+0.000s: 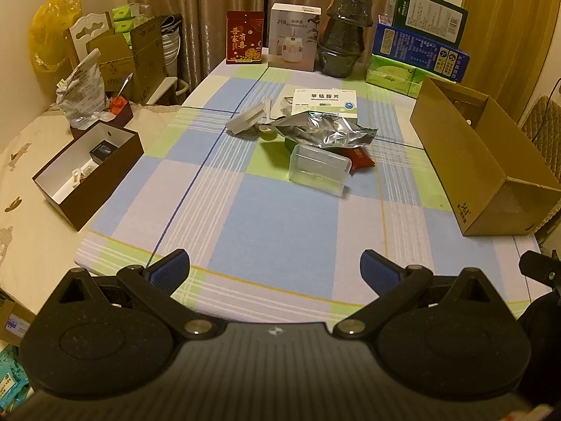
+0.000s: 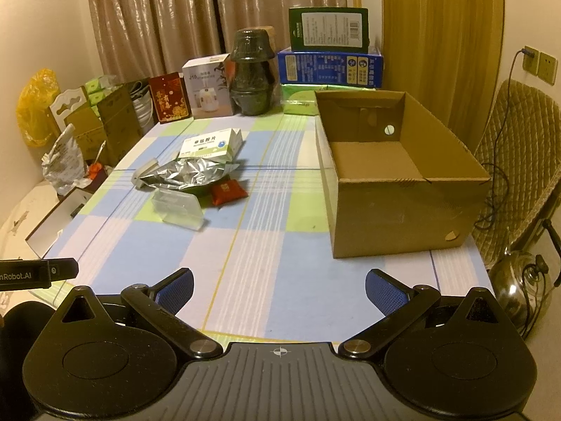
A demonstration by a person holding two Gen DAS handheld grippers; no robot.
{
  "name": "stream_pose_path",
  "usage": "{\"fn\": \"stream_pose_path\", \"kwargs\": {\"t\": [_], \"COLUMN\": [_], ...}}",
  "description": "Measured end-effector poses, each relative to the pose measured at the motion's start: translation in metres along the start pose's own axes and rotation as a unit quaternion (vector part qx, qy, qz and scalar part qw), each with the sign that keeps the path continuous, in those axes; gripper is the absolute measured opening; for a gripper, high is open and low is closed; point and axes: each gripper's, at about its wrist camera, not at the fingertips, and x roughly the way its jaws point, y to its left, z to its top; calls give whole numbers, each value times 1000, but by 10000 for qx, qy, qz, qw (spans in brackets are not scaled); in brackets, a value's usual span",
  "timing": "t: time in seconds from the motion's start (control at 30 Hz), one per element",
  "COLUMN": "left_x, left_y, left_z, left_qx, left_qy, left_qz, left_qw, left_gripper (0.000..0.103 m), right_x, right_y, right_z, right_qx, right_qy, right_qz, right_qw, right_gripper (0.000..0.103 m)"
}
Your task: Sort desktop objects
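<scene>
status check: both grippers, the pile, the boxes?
Left gripper open, empty. Right gripper open, empty. Pile untouched mid-table: clear plastic case, foil bag, red pouch. Cardboard box empty; path clear.

The tabletop (image 1: pixel 266 217) is covered with a checked cloth in blue, green and pale squares. Near its middle lies a small pile: a white medicine box (image 1: pixel 324 102), a crumpled silver foil bag (image 1: pixel 326 129) partly over it, a clear plastic case (image 1: pixel 319 170) in front, a red pouch (image 1: pixel 359 159) just beside the case, and a grey-white flat piece (image 1: pixel 245 119) on the left of the pile. On the right side stands an open cardboard box (image 2: pixel 399 175). At the far edge stand a red box (image 1: pixel 244 37), a white carton (image 1: pixel 293 37), a dark wrapped jar (image 1: pixel 342 35) and stacked green and blue boxes (image 1: pixel 417 49). A brown open box (image 1: pixel 91 172) rests at the left edge.
</scene>
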Motion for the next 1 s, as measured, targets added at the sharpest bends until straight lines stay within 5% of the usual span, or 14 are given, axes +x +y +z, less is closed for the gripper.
{"fn": "stream_pose_path", "kwargs": {"t": [1.0], "left_x": [-28], "left_y": [-6], "left_z": [-2], "left_qx": [321], "left_qy": [-281], "left_qz": [-61], "left_qw": [9991], "left_gripper": [102], "right_x": [-16], "right_y": [-4], "right_z": [1], "right_qx": [200], "right_qy": [-234], "right_qz": [282], "right_qw": [9991], "right_gripper": [101]}}
